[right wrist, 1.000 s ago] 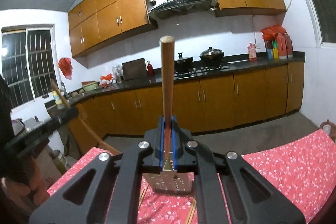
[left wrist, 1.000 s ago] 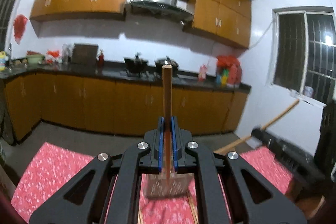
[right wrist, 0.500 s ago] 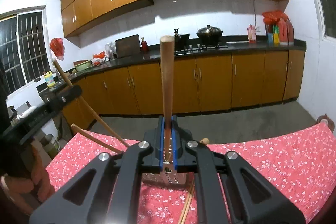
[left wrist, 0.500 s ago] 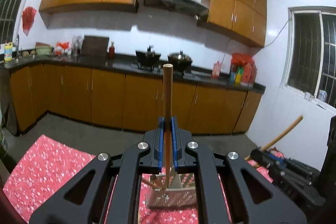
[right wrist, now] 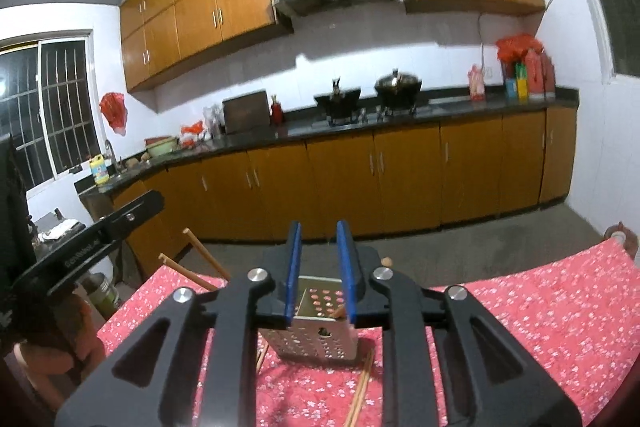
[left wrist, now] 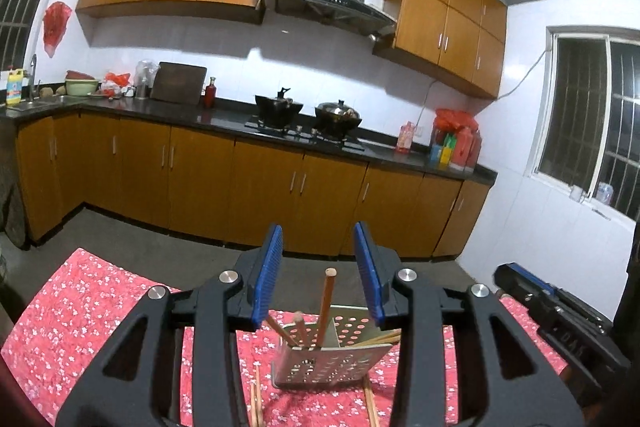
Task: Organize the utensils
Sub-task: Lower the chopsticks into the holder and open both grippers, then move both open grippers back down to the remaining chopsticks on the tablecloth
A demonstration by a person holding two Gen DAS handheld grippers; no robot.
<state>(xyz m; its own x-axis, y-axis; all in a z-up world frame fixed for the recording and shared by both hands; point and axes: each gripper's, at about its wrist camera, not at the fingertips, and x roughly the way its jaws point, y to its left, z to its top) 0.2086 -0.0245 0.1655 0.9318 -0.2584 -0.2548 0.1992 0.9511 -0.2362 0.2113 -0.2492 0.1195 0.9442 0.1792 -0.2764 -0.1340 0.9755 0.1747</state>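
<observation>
Kitchen, floral red cloth [left wrist: 80,291] on table. Left claw [left wrist: 318,275] lower centre: jaws opening, nothing pinched. Right claw [right wrist: 318,269] lower centre: jaws opening, likewise unloaded. Just beyond each, perforated metal holder [left wrist: 328,363] on cloth, several wooden utensils upright or leaning inside [left wrist: 326,307]. Loose chopsticks on cloth beside holder base [right wrist: 360,387]. Judged: partly done; strays left to collect.

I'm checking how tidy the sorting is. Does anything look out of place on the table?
Yes: loose chopsticks lie on the red tablecloth beside the perforated metal holder, outside it, while others stand inside.
</observation>
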